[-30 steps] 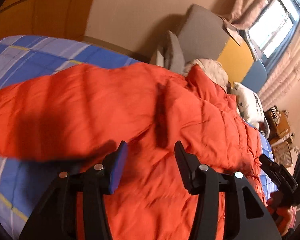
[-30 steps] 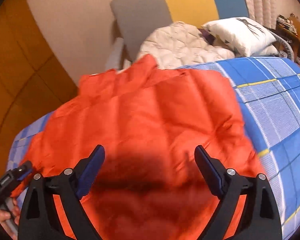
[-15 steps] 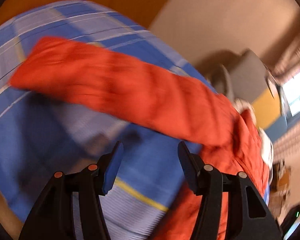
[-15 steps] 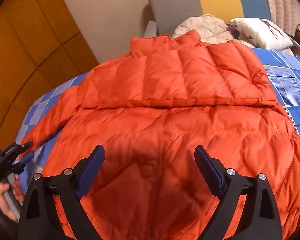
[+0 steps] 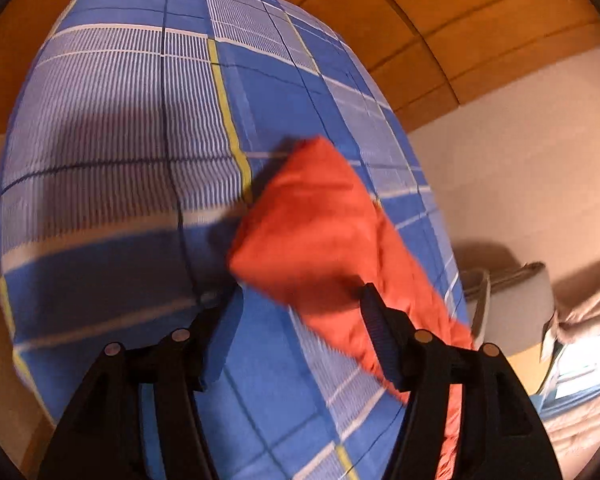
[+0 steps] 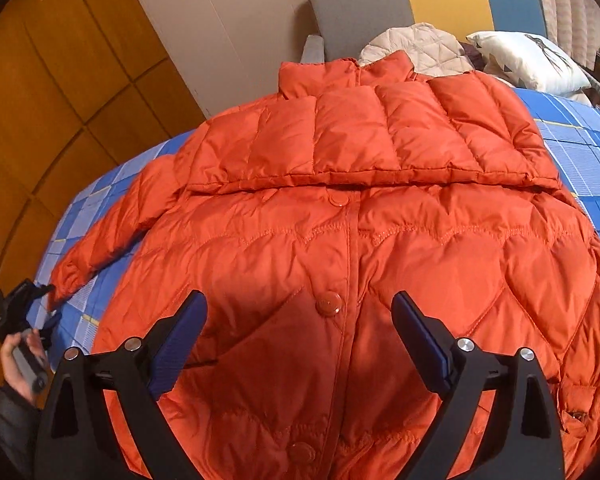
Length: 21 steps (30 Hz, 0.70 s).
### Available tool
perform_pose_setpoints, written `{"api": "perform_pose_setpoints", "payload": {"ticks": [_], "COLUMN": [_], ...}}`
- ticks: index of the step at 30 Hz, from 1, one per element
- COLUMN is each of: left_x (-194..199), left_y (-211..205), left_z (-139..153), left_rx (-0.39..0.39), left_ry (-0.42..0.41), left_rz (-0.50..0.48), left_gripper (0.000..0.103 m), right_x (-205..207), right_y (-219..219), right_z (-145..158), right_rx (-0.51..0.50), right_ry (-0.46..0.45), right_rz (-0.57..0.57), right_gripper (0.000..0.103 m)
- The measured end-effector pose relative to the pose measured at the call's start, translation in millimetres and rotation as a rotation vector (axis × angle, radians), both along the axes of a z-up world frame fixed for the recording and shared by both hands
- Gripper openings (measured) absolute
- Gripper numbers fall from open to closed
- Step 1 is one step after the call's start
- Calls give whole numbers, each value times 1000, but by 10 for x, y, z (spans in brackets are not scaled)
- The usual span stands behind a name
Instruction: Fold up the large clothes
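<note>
Hovering over the quilted front of the orange down jacket (image 6: 340, 216), right tongs (image 6: 300, 336) spread wide, blue ribbed pads on black arms, nothing between them but a round snap button on the placket below. No contact with the fabric that can be made out.

Left tongs (image 5: 300, 328) about half spread and holding nothing, black arms with bright rivets, blue pads. Sleeve cuff (image 5: 312, 232) of the jacket lying just ahead of the tips and toward the right-hand pad; touching or merely overlapping in view, cannot tell, picture smeared there. Seen from the right wrist camera as a small black tool at the far left, gripped by a hand (image 6: 20, 360) in a dark sleeve, close to the end of the stretched-out sleeve.

Jacket spread flat, front up, on the bed (image 5: 120, 140); glossy, puffy shell, stitched in scalloped channels on the body and straight box panels across the folded-down hood or yoke, stand collar at the top. One sleeve angled out to the bed's edge.

Bed sheet in blue plaid, fine white striping, thin yellow lines. Beyond: beige quilted garment (image 6: 416, 44), white pillow (image 6: 524, 60), padded headboard in grey, yellow and blue panels, orange-brown wood wall panelling.
</note>
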<state>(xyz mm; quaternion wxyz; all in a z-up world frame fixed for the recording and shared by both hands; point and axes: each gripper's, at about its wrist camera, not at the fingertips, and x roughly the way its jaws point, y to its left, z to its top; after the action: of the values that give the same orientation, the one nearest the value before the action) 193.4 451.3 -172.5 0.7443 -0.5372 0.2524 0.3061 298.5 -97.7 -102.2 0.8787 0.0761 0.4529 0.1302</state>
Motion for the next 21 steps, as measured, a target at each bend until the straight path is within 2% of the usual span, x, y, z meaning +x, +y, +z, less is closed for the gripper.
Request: {"api": "perform_pose_setpoints", "payload": {"ticks": [2, 3, 5, 7, 13, 16, 21], "left_x": [63, 102, 145, 147, 335, 526, 845], "left_y": [25, 51, 74, 126, -70, -397, -1123], "left_z": [-10, -42, -56, 7, 531, 920, 1370], "left_rx": [9, -2, -5, 34, 187, 271, 372], "left_ry": [9, 6, 7, 6, -73, -157, -272], "left_rz": [-3, -17, -24, -51, -180, -300, -518], "left_gripper": [44, 28, 21, 10, 7, 7, 7], "right_x": [3, 3, -2, -9, -25, -39, -52], "right_y": [-17, -24, -35, -48, -109, -121, -187], "right_z": [-6, -8, -12, -28, -95, -95, -57], "right_rx": [3, 5, 4, 2, 21, 31, 56], "right_ry": [4, 5, 4, 8, 24, 22, 11], "right_rz": [-7, -9, -13, -16, -24, -22, -19], "right_gripper": [93, 93, 93, 93, 93, 93, 93]}}
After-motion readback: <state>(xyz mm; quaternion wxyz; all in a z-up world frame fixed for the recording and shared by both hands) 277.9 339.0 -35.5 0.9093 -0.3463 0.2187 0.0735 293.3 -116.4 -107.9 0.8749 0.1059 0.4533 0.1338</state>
